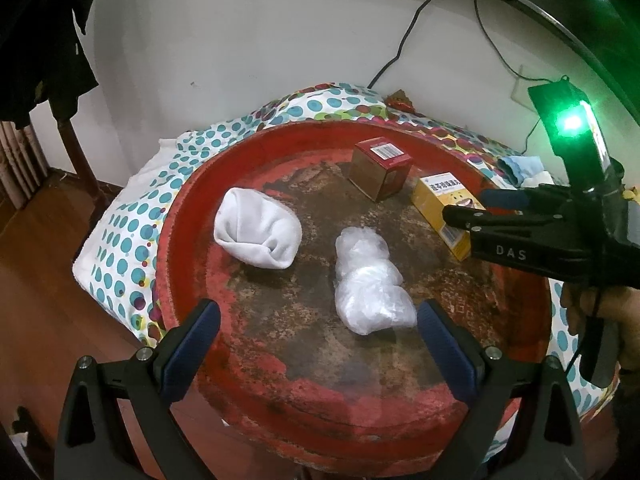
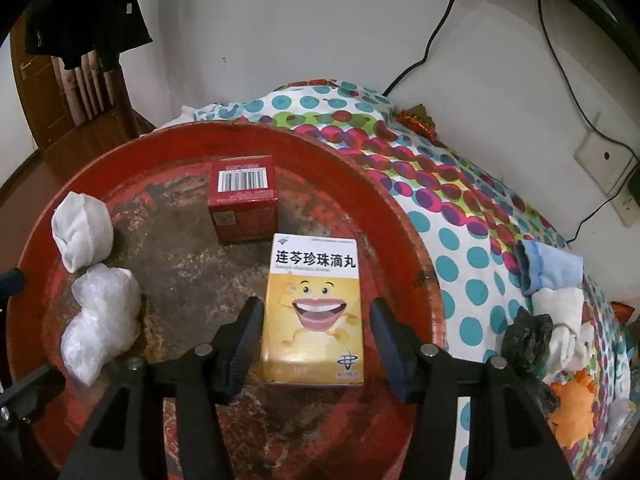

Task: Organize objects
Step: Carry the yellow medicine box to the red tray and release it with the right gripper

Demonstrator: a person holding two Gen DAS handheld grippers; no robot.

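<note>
Right wrist view puts the yellow medicine box point(image 2: 314, 310) directly ahead of the right gripper point(image 2: 316, 344), lying flat on the red tray point(image 2: 404, 240) with its long axis running along the fingers. The jaws are spread to either side of its near half, not yet touching it as far as I can tell. This gripper is plainly the nearer one. The red box point(image 2: 244, 200) stands just beyond. Left wrist view shows what this one cannot: the left gripper point(image 1: 318, 320) spread and empty (a crumpled plastic bag point(image 1: 370, 284) just ahead of it), with a rolled white sock point(image 1: 258, 232) further left.
</note>
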